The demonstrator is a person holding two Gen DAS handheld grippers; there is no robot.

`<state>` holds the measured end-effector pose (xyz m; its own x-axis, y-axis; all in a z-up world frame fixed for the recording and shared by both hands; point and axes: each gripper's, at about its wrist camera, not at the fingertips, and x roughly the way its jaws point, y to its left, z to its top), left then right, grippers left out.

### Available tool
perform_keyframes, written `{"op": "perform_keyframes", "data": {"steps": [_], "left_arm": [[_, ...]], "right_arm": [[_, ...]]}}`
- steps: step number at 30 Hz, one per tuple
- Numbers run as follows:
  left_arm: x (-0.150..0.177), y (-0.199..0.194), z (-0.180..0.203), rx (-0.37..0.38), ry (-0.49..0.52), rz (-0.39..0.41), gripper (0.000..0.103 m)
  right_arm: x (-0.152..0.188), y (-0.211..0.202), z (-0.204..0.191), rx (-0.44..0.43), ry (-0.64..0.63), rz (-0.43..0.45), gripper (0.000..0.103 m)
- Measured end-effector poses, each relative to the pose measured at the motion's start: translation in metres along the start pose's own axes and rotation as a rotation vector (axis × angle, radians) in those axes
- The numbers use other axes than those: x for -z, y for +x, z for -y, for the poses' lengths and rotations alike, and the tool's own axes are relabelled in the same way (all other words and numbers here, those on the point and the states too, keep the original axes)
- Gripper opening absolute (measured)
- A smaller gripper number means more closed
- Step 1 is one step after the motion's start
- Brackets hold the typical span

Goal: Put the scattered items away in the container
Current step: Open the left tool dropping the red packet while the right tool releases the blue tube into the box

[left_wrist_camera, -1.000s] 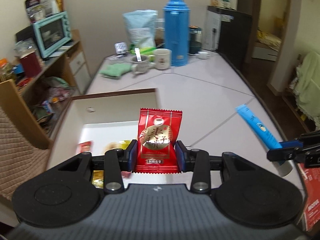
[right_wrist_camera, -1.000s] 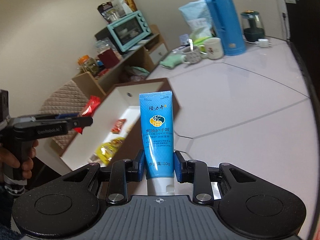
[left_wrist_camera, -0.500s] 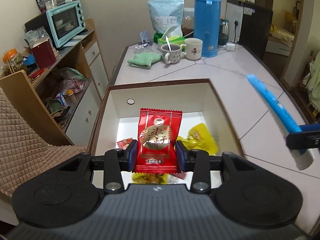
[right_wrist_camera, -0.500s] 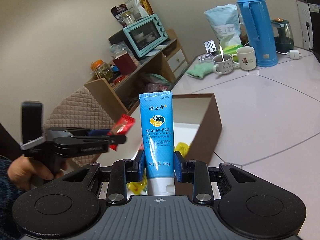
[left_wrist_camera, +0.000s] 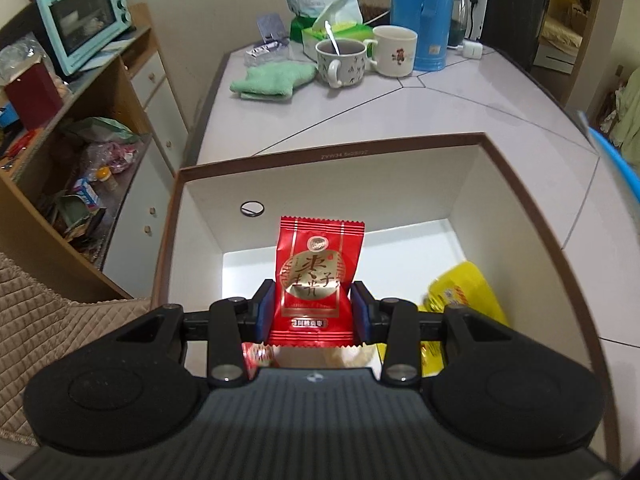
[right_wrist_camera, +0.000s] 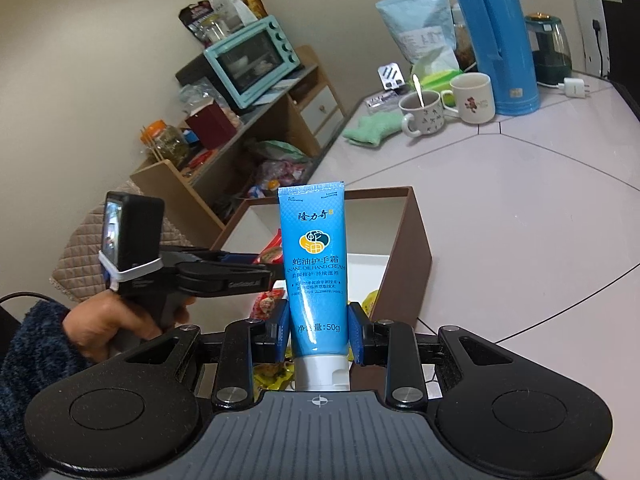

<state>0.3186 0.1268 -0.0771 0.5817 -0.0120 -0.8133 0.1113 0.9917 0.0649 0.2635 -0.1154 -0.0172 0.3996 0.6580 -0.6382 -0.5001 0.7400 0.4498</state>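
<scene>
Only right wrist view shows the left hand (right_wrist_camera: 108,320) gripping.

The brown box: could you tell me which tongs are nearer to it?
Left. The left tongs hold the red packet over the brown box; the right tongs hang by its right wall.

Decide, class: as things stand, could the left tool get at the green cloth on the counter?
Probably not: the left tool is shut on the red snack packet, and the green cloth lies well beyond the open box.

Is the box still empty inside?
No, the box already holds a yellow packet and another wrapped snack.
</scene>
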Motion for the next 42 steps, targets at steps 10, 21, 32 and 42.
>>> {"op": "perform_keyframes", "data": {"steps": [10, 21, 32, 42], "left_arm": [[0.000, -0.001, -0.014, -0.006, -0.026, 0.023, 0.041], [0.003, -0.060, -0.035, -0.042, -0.078, 0.032, 0.054], [0.008, -0.075, -0.043, -0.043, -0.095, 0.050, 0.055], [0.008, -0.072, -0.049, -0.032, -0.108, 0.054, 0.056]], "right_arm": [[-0.010, 0.028, -0.005, -0.020, -0.022, -0.048, 0.029], [-0.016, 0.059, -0.025, -0.027, -0.072, -0.097, 0.029], [-0.018, 0.090, -0.030, -0.010, -0.146, -0.153, 0.029], [-0.025, 0.121, -0.024, 0.019, -0.250, -0.201, 0.029]]}}
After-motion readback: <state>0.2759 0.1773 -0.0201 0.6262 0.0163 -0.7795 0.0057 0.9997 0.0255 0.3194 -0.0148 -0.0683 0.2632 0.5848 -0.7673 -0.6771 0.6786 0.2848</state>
